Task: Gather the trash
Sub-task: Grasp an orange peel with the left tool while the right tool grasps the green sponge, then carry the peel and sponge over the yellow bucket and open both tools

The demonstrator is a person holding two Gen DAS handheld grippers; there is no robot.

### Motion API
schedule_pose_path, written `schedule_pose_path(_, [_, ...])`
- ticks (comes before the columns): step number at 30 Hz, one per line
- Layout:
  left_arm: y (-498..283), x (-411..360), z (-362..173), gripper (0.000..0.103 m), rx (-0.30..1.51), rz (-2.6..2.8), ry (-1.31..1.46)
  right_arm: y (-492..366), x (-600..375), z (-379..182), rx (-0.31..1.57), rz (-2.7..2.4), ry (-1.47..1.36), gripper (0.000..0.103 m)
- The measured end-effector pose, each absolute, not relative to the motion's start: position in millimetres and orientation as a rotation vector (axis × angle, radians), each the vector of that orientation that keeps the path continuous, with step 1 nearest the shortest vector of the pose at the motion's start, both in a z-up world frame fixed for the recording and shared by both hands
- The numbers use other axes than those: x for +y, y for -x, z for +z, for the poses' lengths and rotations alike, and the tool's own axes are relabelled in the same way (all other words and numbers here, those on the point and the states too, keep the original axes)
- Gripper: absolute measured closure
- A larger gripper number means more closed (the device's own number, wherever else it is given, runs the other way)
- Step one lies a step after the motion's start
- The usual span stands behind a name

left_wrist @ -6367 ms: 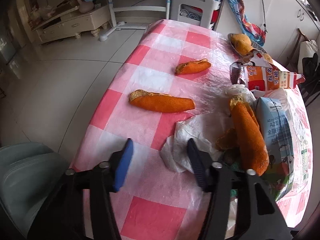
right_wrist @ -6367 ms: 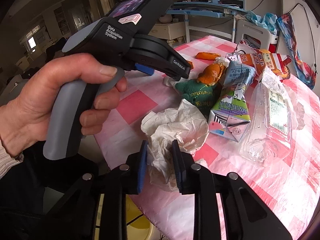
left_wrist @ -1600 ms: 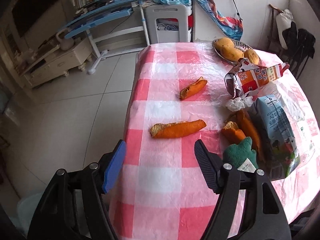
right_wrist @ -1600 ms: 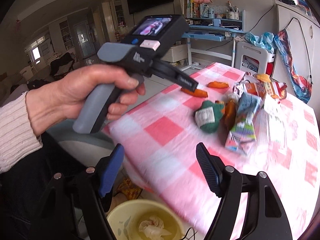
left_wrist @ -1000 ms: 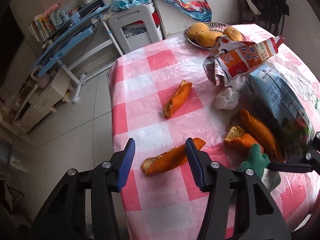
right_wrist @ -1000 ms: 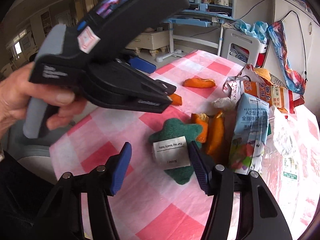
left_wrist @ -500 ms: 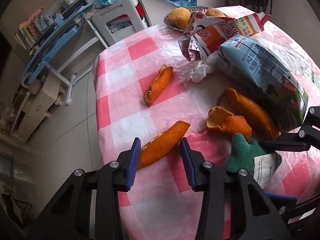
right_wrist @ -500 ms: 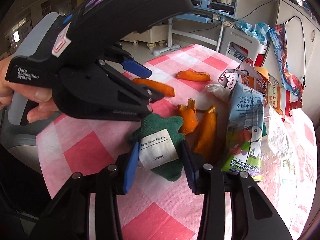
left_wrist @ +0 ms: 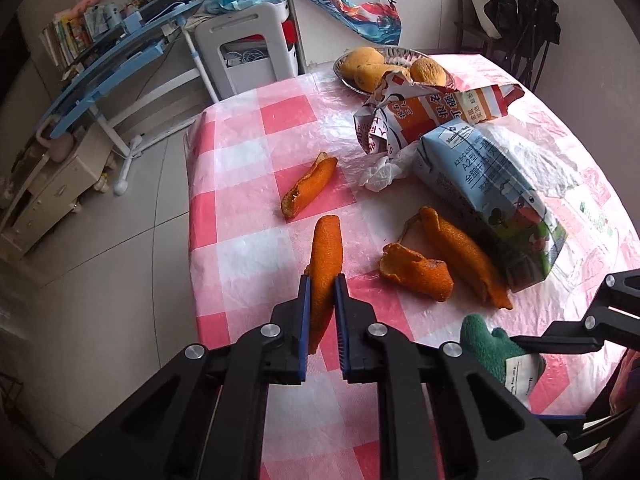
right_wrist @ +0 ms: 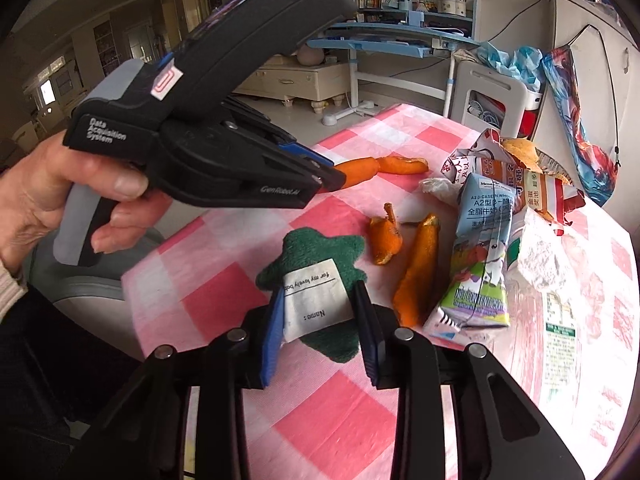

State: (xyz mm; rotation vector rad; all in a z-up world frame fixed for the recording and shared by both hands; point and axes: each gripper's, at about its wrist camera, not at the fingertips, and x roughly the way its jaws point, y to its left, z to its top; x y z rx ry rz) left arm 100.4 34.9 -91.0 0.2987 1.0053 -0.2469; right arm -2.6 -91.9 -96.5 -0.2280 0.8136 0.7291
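My left gripper (left_wrist: pixel 321 288) is shut on one end of a long orange peel (left_wrist: pixel 326 260) at the near left of the pink checked table (left_wrist: pixel 256 256); the peel also shows past that gripper in the right wrist view (right_wrist: pixel 356 172). My right gripper (right_wrist: pixel 320 300) is shut on a green felt tree toy with a white label (right_wrist: pixel 316 280), which rests on the table; it also shows in the left wrist view (left_wrist: pixel 488 348). More peels lie loose: one (left_wrist: pixel 308 192) farther back and two (left_wrist: pixel 416 272) beside the milk carton (left_wrist: pixel 488 196).
A torn orange-and-white wrapper (left_wrist: pixel 432 112), a crumpled tissue (left_wrist: pixel 380 172) and a clear plastic package (right_wrist: pixel 560 320) lie on the table. A plate of fruit (left_wrist: pixel 384 68) stands at the far edge. A white stool (left_wrist: pixel 248 56) and a blue desk (left_wrist: pixel 112 64) stand beyond.
My left gripper has closed on the long orange peel, which now points away from me. My right gripper has closed on the green felt toy.
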Motion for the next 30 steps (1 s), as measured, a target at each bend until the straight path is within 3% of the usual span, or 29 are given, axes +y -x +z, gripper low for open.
schedule_pose_path(11, [-44.1,29.1,-66.1,0.092,0.963,-0.232,-0.188,73.9,-110.5,-80.1,0.809,0.936,0.246,0.07])
schedule_pose_path(25, [43.1,8.1,-71.6,0.091,0.981,-0.257,-0.151,161.6,-89.3,-131.9,1.008,1.185,0.522,0.069])
schedule_pose_path(30, [62.9,3.0,-78.2,0.091,1.005,-0.263,-0.142,174.2,-84.6,-150.7,1.059,1.181,0.577,0.06])
